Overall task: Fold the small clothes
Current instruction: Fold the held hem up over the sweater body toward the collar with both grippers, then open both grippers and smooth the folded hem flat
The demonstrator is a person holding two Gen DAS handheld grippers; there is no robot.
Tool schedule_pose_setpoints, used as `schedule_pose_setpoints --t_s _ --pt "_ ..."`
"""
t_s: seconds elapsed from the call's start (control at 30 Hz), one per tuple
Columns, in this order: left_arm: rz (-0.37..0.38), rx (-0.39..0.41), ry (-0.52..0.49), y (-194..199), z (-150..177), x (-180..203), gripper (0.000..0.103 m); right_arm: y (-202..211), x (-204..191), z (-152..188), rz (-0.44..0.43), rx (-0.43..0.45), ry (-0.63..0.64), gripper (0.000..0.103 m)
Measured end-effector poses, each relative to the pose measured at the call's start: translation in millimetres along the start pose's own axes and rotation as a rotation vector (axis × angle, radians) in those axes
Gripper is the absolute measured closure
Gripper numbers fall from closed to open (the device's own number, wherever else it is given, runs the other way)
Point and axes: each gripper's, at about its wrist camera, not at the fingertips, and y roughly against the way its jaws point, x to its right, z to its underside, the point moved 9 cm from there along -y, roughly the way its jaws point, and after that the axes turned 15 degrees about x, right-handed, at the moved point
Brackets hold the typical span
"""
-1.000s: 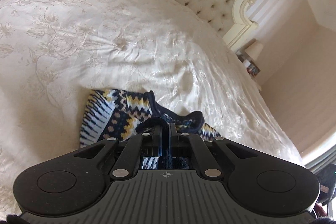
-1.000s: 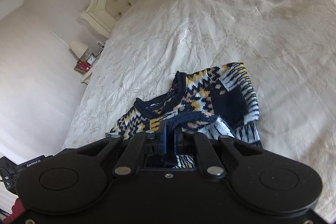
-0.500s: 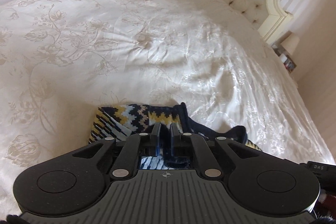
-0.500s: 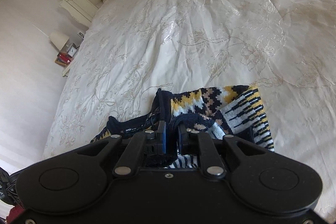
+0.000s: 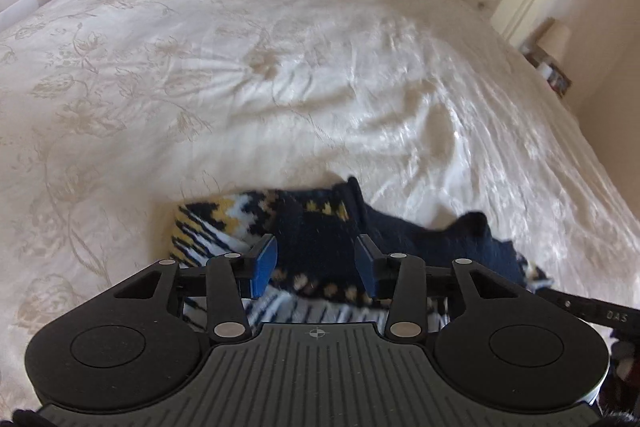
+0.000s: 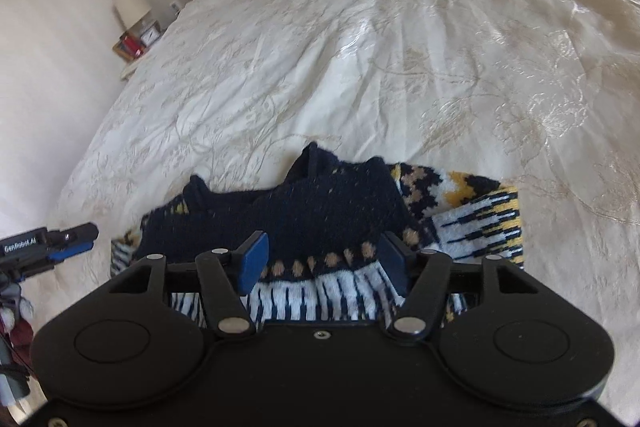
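Left gripper (image 5: 316,263) and right gripper (image 6: 320,261) hovering, fingers spread, over seemingly folded sweater (image 6: 328,211) lying on bed (image 6: 400,67).

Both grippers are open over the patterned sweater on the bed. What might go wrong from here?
1. The sweater lies bunched with its navy collar sticking up, so the fold may spring open.
2. Both the left gripper and right gripper hover close; withdrawing could snag the knit.
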Motion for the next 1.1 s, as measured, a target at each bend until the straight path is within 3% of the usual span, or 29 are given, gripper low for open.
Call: schedule_pose_setpoints --t_s 0.23,0.33,0.63,0.9,1.1 --pt "0.005 -0.13 -0.165 -26.6 49.6 14.5 0.057 -14.7 -30.2 42.1 -0.035 -0.115 0.223 0.034" --pt "-0.041 -0.13 -0.173 -43.8 45.0 3.3 0.057 -27.8 -29.2 45.9 -0.017 -0.14 0.287 0.033" --pt "-0.054 -0.149 -0.145 -77.7 24.5 -6.3 0.057 -61.3 -7.7 32.2 0.06 -0.166 0.309 0.033" --pt "-0.073 -0.151 -0.178 -38.4 30.9 2.4 0.053 -37.9 -15.5 30.7 0.061 -0.131 0.285 0.025" --pt "-0.069 -0.213 -0.251 0.8 77.2 2.8 0.051 -12.3 -15.6 61.4 0.109 -0.173 0.362 0.023"
